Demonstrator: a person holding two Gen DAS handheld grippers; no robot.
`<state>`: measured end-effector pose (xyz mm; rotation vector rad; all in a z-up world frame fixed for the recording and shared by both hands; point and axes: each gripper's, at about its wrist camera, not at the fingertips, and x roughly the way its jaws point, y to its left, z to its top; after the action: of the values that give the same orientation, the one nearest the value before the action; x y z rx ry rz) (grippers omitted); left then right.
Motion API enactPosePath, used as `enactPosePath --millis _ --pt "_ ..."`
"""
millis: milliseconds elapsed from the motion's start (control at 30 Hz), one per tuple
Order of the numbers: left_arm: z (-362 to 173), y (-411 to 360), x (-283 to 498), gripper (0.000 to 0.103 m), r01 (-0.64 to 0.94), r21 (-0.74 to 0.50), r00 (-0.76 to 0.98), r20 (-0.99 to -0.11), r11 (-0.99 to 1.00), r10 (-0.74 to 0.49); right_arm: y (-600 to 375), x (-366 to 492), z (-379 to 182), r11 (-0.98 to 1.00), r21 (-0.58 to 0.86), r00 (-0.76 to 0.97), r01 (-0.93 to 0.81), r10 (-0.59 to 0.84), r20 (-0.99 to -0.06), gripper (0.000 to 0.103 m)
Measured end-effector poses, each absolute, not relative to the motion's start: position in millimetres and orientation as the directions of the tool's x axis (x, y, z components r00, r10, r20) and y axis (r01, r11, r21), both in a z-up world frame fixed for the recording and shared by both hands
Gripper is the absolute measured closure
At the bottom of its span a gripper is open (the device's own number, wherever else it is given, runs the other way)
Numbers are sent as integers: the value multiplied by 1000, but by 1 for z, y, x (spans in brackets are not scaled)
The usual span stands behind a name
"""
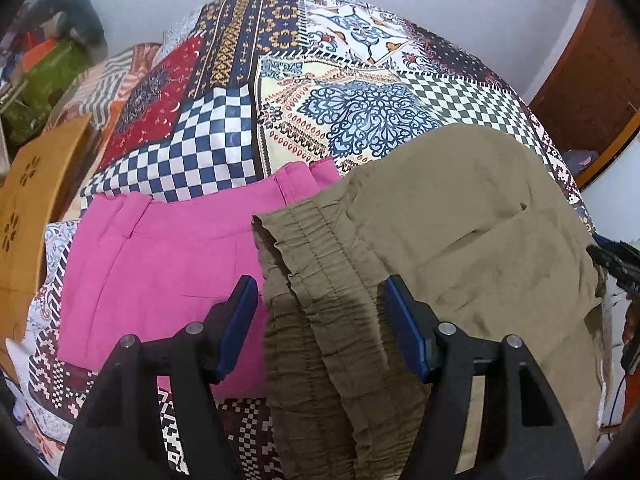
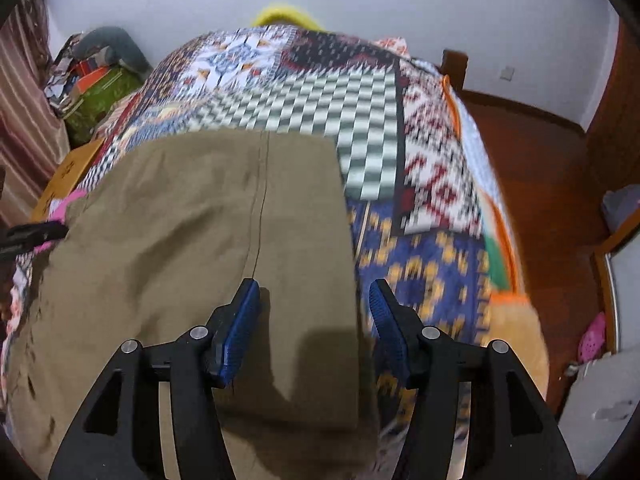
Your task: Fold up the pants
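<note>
Olive-brown pants (image 1: 460,216) lie spread on the patterned bedspread (image 1: 320,80). Their gathered elastic waistband (image 1: 316,280) runs under my left gripper (image 1: 320,284), which is open, its blue pads apart on either side of the band and not pressing it. In the right wrist view the same pants (image 2: 192,232) show a long seam and a straight right edge. My right gripper (image 2: 315,286) is open over that edge, one finger above the cloth and the other above the bedspread (image 2: 424,280). Nothing is held.
Folded pink pants (image 1: 168,272) lie just left of the olive pair. A tan wooden piece (image 1: 28,208) and piled clutter (image 1: 52,72) stand off the bed's left side. Brown wooden floor (image 2: 552,184) lies to the right, with a wall behind.
</note>
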<state>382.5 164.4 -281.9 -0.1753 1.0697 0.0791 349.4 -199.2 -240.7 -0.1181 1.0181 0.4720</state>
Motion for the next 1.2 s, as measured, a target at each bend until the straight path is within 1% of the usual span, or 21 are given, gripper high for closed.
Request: enactPosePath --millis 67,100,133,167,200,233,267,300,400,533,633,700,833,867,900,933,967,1000,1067,1133,1200 --pt "-282 166 382 40 -159 -116 484 -875 980 -25 -200 347 -244 892 115 426 -437 318 -847 50" --pt "-282 166 381 43 -160 -127 486 -873 979 -34 -200 348 -245 891 118 417 -438 318 -852 54" --pt "-282 166 382 53 -157 -141 487 -872 978 -47 -201 347 -245 888 135 409 -440 332 -850 60" --pt "-283 164 382 63 -154 -144 485 -873 978 -52 -200 348 -245 889 133 411 -438 330 -850 71" --pt "-283 162 383 66 -149 -136 482 -875 979 -48 -199 348 -244 895 109 428 -433 310 -849 82" --pt "-282 159 383 76 -138 -113 482 -876 984 -33 -196 348 -243 894 93 439 -438 304 -846 89" --pt "-280 155 383 91 -121 -94 484 -875 988 -24 -193 348 -241 889 96 442 -447 313 -841 92" --pt "-278 152 383 98 -101 -86 485 -874 991 -26 -191 347 -239 886 93 450 -455 319 -834 93" --pt "-273 143 380 101 -62 -44 501 -865 997 -7 -182 347 -231 882 30 507 -470 298 -809 94" --pt "-268 139 377 102 -71 70 531 -842 995 97 -183 354 -223 892 -25 570 -451 266 -778 95" --pt "-275 150 379 102 -99 128 517 -841 987 161 -185 362 -233 901 -51 565 -431 226 -793 95" --pt "-283 160 380 102 -111 119 489 -858 987 158 -184 366 -243 900 -78 557 -428 195 -808 95" --pt "-283 168 375 102 -114 101 497 -856 988 145 -181 367 -247 893 -89 529 -440 178 -830 92" --pt "-280 168 374 101 -119 95 508 -850 988 143 -182 368 -243 897 -85 529 -434 177 -830 88" --pt "-277 169 374 99 -121 86 514 -847 989 137 -183 368 -239 900 -75 528 -428 182 -829 79" --pt "-273 170 375 94 -123 70 519 -846 990 124 -185 370 -235 902 -60 529 -427 196 -825 74" --pt "-270 171 376 86 -124 50 523 -845 991 108 -187 371 -230 904 -44 537 -425 213 -816 64" --pt "-267 172 379 81 -128 35 530 -842 991 98 -187 372 -224 906 -37 549 -421 222 -806 58" --pt "-261 174 383 57 -140 5 550 -831 990 82 -186 376 -214 908 -34 573 -417 234 -785 55" --pt "-258 174 386 43 -153 0 561 -823 988 87 -182 384 -206 908 -27 582 -418 244 -776 53" --pt "-259 173 392 38 -153 7 560 -823 988 93 -177 393 -201 908 -23 586 -419 251 -770 50"
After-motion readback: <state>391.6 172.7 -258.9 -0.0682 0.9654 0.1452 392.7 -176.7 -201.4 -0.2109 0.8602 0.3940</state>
